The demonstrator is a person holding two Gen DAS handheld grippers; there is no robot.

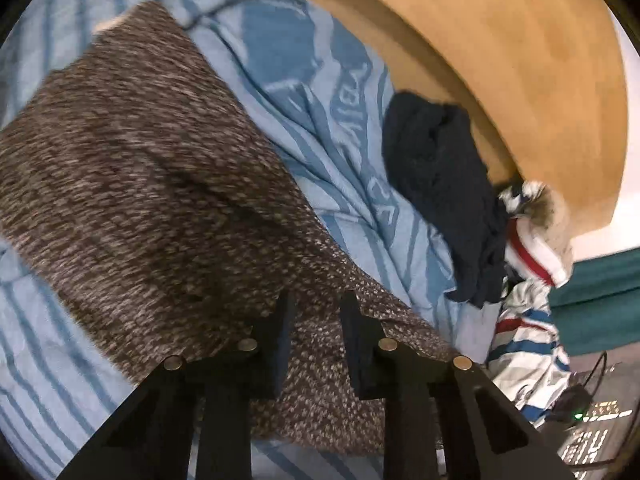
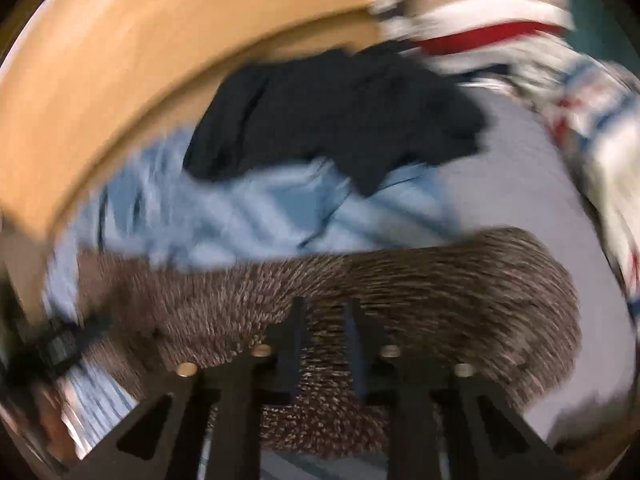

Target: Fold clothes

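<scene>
You had warm, fairly dim indoor light, with no hard shadows or glare. Your left wrist view was mostly sharp, only slightly soft at the brown knit, and its dark circular rim bent the wooden board. Your right wrist view was heavily motion-blurred, smearing the striped clothes into streaks.

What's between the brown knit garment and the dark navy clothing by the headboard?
In the left wrist view, only rumpled blue striped bedding separates the brown speckled knit garment from the dark navy crumpled garment.

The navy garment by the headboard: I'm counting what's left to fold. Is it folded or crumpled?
Crumpled. The navy garment lies bunched in irregular wrinkles on the blue striped bedding, with no flat folded edges.
</scene>
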